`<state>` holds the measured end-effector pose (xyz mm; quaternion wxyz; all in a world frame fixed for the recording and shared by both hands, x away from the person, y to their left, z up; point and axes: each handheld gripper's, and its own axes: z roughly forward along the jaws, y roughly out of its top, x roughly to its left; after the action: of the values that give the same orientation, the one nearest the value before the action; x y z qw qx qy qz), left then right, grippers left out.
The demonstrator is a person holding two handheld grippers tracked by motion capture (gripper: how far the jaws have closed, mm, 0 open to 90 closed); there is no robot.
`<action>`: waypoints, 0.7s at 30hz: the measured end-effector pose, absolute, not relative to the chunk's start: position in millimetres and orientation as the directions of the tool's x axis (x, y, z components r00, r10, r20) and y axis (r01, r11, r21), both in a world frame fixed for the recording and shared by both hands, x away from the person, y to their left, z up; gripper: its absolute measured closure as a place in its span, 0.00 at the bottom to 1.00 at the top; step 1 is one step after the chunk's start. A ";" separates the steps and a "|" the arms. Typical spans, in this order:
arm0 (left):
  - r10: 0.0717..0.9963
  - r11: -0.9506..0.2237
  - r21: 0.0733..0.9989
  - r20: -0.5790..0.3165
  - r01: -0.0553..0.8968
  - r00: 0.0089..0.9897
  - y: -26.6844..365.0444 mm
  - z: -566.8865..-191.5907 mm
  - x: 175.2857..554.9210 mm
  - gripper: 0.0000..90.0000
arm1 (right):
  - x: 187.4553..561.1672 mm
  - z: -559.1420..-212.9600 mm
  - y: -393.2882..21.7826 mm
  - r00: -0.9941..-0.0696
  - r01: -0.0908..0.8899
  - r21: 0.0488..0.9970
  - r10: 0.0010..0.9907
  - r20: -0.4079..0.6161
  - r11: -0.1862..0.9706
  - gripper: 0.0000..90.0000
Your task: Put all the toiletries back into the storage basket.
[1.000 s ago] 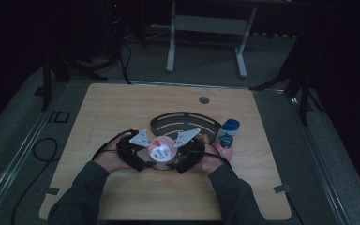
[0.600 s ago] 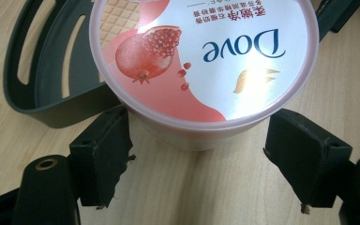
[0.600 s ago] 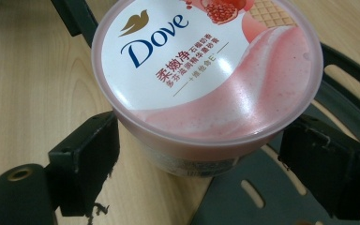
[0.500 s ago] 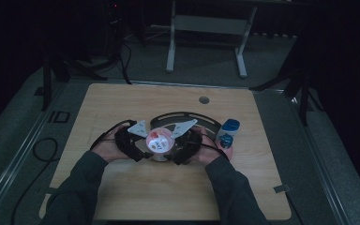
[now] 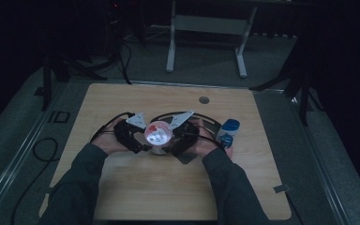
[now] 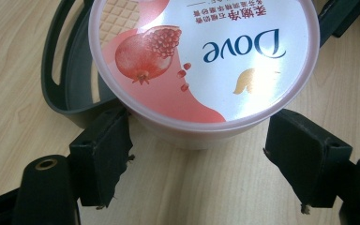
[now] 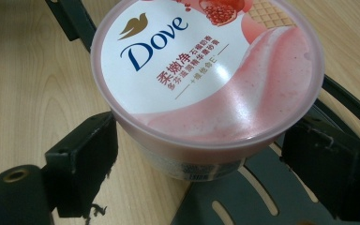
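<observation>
Between both grippers' spread fingers [image 6: 105, 159], the Dove tub [image 6: 201, 65] (left pads just touching, unpinched).

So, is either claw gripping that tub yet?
No. Both claws, left and right, are open around the pink round plastic tub, pads clear of its wall.

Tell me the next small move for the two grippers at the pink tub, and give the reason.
Probably close the left gripper on the Dove tub first. In both gripper views the jaws stand open either side of the tub's wall, with gaps showing, so nothing grips it yet. The right gripper could then close to take the lid.
</observation>
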<state>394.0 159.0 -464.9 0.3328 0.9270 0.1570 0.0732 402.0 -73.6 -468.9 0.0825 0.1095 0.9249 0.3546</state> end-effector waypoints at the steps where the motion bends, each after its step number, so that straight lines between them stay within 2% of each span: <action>1: 0.339 -0.731 0.638 0.033 0.241 0.940 158.9 -463.8 395.5 0.25 | 403.8 -469.0 -74.1 -0.962 0.150 0.676 0.264 -0.068 0.721 0.12; 5: 0.339 -0.737 0.633 0.040 0.238 0.940 156.4 -460.7 402.4 0.25 | 410.4 -468.5 -76.0 -0.960 0.165 0.684 0.274 -0.053 0.711 0.12; 12: 0.332 -0.754 0.611 0.037 0.241 0.943 149.0 -460.2 420.2 0.25 | 419.9 -466.2 -74.7 -0.947 0.170 0.666 0.308 -0.094 0.726 0.10; 16: 0.328 -0.759 0.603 0.030 0.245 0.944 145.2 -458.4 428.6 0.25 | 425.9 -467.3 -79.1 -0.945 0.197 0.676 0.320 -0.061 0.710 0.11; 21: 0.330 -0.778 0.576 0.035 0.251 0.943 142.8 -458.6 435.7 0.25 | 432.2 -469.8 -78.3 -0.937 0.213 0.671 0.344 -0.066 0.710 0.11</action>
<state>435.7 142.8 -458.6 0.2953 0.9405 0.1544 0.0672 432.2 -78.3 -469.8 0.0936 0.1515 0.9199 0.3494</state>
